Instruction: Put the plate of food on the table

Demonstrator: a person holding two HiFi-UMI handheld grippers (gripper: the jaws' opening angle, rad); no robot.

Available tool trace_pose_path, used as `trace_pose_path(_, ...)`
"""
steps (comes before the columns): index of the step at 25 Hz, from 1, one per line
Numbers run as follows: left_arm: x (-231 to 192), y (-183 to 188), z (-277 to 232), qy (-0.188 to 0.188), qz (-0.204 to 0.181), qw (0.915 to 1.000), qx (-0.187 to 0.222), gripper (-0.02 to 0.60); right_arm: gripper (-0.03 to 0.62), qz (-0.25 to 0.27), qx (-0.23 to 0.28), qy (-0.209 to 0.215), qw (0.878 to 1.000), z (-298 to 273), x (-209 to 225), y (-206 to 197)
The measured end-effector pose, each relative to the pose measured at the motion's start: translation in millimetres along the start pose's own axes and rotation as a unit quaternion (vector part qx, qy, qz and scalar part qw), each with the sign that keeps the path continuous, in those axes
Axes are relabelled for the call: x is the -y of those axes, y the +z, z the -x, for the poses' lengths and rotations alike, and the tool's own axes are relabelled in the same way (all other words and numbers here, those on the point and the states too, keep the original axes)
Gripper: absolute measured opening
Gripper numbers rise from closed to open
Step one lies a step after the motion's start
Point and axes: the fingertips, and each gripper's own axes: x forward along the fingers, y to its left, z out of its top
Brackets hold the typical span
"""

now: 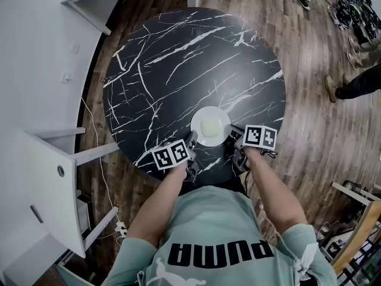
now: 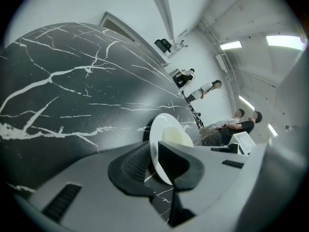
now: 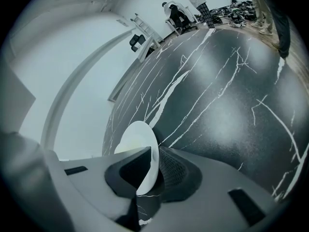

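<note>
Currently your left tool [image 1: 191, 140] and right tool [image 1: 234, 137] each pinch opposite rims of the plate [image 1: 199, 118], at the bench [image 1: 178, 64] edge nearest you; letting go unevenly could tilt it and slide the food [image 1: 211, 126] off.

From the head view the tabletop's [image 1: 178, 58] near edge is lost under the person [image 1: 208, 219], and the pale block of food [image 1: 210, 126] on the plate [image 1: 209, 110] is too small to name. The left gripper [image 1: 192, 140] and right gripper [image 1: 233, 138] cover the plate's rim where they clamp it. In the right gripper view one jaw hides nearly all the food. At the head view's right edge a bystander [image 1: 360, 83] is cut off above the legs
</note>
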Motion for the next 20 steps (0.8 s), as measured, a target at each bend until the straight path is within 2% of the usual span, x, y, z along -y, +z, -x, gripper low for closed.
trace_pose_path(4,1.6,2.2,3.8,0.001,-0.005,1.0,0.006,0.08,0.041,0.004,0.009,-0.006,1.0,4.2,-0.6,4.7)
trace_pose_path(13,6.5,9.2,31.9,0.008,-0.004,0.9989,0.047,0.08,0.041,0.037,0.042,-0.011,0.998,30.1,-13.5,10.7)
trace_pose_path(18,30.9,1.4,49.4,0.001,-0.014,0.9983,0.057,0.008,0.021,0.061,0.045,0.009,0.997,51.9,-33.9,2.3)
trace_pose_path(20,46.4,-3.4,56.5,-0.007,-0.016,0.9981,0.059,0.008,0.011,0.072,0.044,0.012,0.996,62.4,-41.1,-2.0)
